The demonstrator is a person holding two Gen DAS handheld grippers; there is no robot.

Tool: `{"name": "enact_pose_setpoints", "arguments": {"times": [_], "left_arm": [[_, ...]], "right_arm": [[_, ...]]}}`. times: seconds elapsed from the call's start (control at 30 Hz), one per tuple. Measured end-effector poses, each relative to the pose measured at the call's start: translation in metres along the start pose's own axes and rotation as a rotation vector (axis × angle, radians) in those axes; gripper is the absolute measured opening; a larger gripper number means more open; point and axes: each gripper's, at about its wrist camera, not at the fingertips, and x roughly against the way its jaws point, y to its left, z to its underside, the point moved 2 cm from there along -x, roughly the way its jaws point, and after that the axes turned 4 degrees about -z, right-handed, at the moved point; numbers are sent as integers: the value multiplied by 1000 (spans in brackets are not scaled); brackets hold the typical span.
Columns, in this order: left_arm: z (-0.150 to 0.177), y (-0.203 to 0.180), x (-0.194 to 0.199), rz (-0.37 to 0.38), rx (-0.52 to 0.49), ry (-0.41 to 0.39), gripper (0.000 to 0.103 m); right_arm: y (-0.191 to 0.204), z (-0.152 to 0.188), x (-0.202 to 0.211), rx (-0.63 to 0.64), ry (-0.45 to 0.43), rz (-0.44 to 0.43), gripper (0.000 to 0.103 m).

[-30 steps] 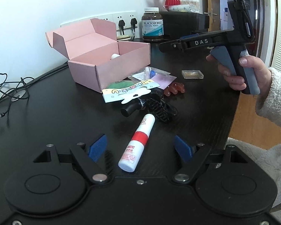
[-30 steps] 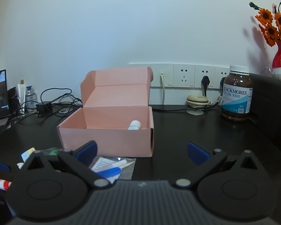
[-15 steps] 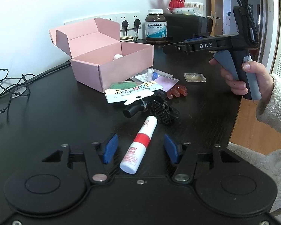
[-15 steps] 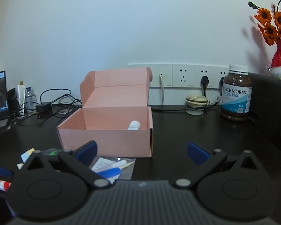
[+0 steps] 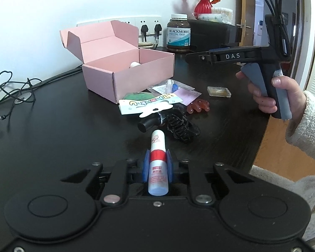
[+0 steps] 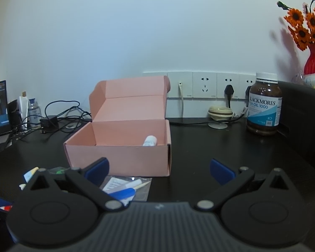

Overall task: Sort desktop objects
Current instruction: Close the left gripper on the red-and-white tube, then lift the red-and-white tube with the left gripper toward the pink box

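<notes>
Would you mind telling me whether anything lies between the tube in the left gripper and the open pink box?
Yes. The left gripper holds the red-and-white tube; ahead lie a black hair claw, a black cylinder and a printed card, in front of the pink box. Lifting over them looks feasible.

Bright, sharp — fisheye-bent edges

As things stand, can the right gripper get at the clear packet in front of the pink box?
Probably yes. The right gripper is open and empty, the clear packet lies just below it, uncovered, with the pink box behind.
</notes>
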Motion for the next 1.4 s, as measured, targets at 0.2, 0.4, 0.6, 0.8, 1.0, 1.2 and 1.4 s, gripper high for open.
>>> {"name": "enact_pose_setpoints", "arguments": {"times": [0.2,0.4,0.6,0.8,1.0,1.2,1.4], "left_arm": [[0,-4,3,-22,-32,-14,17],[1,-6,9,-41,-59,-39,17],[-3,-1,19,-58,-55,-69,17],[-11,7,25,-86,-40,-101,17],[-17,7,26,-106,-42,-136,17],[-24,13,25,-111,-22,-161,4],[-16,21,17,-130,13,-106,8]], "right_arm": [[0,0,1,3,-5,3,102],[0,0,1,4,-5,1,102],[0,0,0,5,-9,1,102],[-2,0,1,-2,-8,-4,102],[-2,0,2,-4,-11,-5,102],[-3,0,3,-11,-9,-9,102],[-3,0,3,-11,-9,-8,102]]}}
